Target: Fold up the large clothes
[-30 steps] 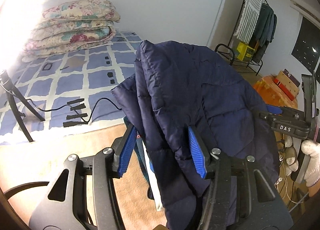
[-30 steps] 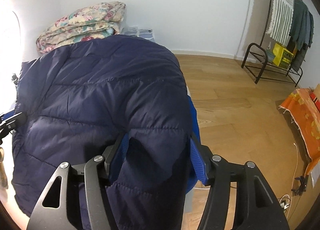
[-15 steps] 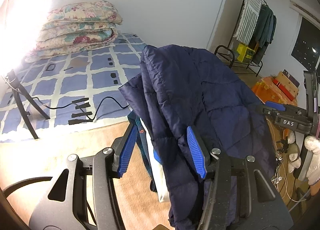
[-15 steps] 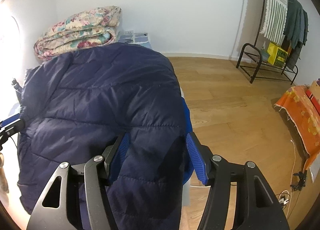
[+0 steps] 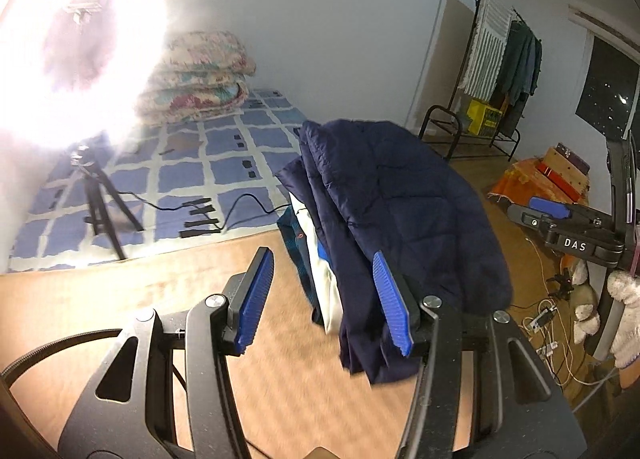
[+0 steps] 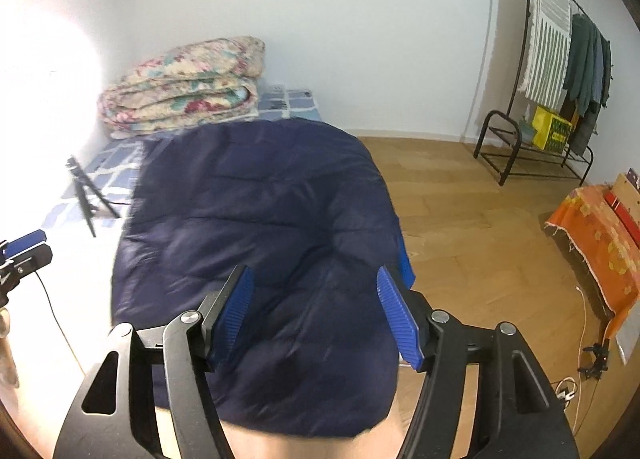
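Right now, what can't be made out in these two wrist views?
- What the navy jacket rests on: hidden by the jacket itself, in both views.
- White and teal clothes under it: mostly covered by it, left wrist view.
- Left end of the bed: washed out by ring light glare, both views.

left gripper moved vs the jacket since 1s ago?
Yes. The left gripper has backed off the jacket, which now sits beyond its right pad; the quilt stack sits lower in view.

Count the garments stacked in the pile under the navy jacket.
3 visible: navy jacket on top, a white garment beneath, a teal one lowest at the left edge. More may be hidden.
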### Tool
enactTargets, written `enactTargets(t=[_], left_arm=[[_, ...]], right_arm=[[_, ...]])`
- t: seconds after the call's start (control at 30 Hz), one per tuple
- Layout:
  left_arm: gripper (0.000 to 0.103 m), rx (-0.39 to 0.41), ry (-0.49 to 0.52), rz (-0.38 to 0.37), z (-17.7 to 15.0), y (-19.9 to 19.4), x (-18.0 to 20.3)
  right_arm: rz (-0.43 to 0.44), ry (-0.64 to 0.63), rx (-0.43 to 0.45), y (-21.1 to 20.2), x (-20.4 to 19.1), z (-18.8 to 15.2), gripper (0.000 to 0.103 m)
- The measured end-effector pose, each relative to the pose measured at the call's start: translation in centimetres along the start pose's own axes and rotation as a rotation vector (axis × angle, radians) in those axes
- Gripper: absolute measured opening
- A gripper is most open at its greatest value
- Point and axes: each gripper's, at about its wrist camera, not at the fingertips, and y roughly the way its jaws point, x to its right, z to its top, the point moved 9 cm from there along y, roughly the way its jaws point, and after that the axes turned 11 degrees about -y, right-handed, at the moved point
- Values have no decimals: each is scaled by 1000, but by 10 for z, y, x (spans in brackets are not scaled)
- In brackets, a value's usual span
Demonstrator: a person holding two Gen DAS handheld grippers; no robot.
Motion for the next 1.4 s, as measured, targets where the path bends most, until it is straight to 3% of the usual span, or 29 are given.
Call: enactTargets(t=[0.27, 0.37, 0.7, 1.0, 1.17, 1.3, 1.4], left_arm=[[54, 65, 17, 9, -17, -119, -3], [66, 83, 23, 28, -29, -158, -8], [73, 122, -19, 76, -79, -264, -28], [82, 157, -31, 116, -128, -317, -34], [83, 165, -15, 139, -152, -330, -34], [91, 183, 2, 170, -164, -334, -36], [92, 182, 11, 190, -170, -335, -40]], right_arm=[[-16, -16, 64, -86, -46, -4, 71], [-11, -36, 85, -116, -65, -9, 71], [17, -44, 146, -195, -123, -38, 77], [56, -19, 190, -238, -160, -84, 80], [57, -25, 208, -247, -174, -99, 80], [55, -19, 218, -249, -181, -107, 80], [61, -11, 215, -245, -187, -111, 80]])
